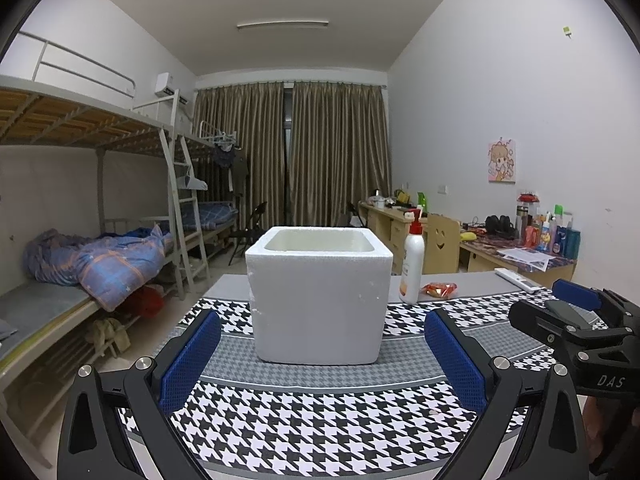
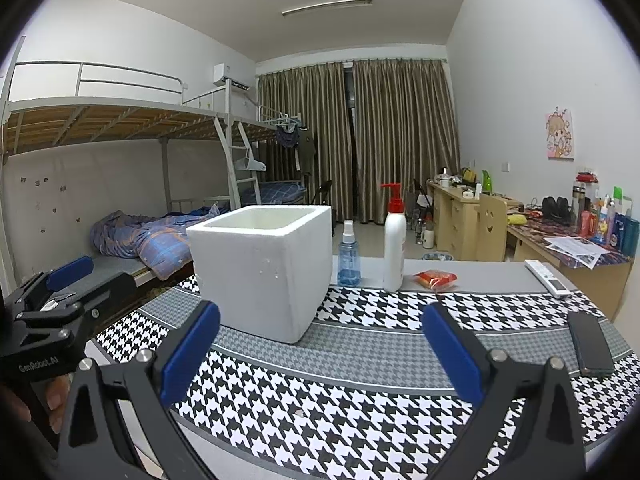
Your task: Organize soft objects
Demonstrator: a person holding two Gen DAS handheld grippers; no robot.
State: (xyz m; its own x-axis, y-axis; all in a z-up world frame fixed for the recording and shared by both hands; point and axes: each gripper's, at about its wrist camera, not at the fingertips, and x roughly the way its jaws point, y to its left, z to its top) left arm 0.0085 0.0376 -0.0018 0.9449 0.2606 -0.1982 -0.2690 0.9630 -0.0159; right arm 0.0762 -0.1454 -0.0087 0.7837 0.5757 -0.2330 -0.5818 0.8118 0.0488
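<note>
right now both tools hover low over the table (image 2: 360,344), which is covered in a houndstooth cloth. the left hand-held gripper (image 1: 322,356) is spread wide and holds nothing, and so is the right hand-held gripper (image 2: 320,348). a white foam box (image 1: 318,294) stands upright on the cloth, ahead of both. behind it stand a white pump bottle (image 2: 394,248) and a blue spray bottle (image 2: 349,256), with a red snack packet (image 2: 436,279) lying just beside the pump bottle. a dark phone (image 2: 591,342) lies flat at the right.

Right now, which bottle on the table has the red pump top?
The tall white bottle; the shorter clear blue spray bottle beside it has a clear nozzle.
</note>
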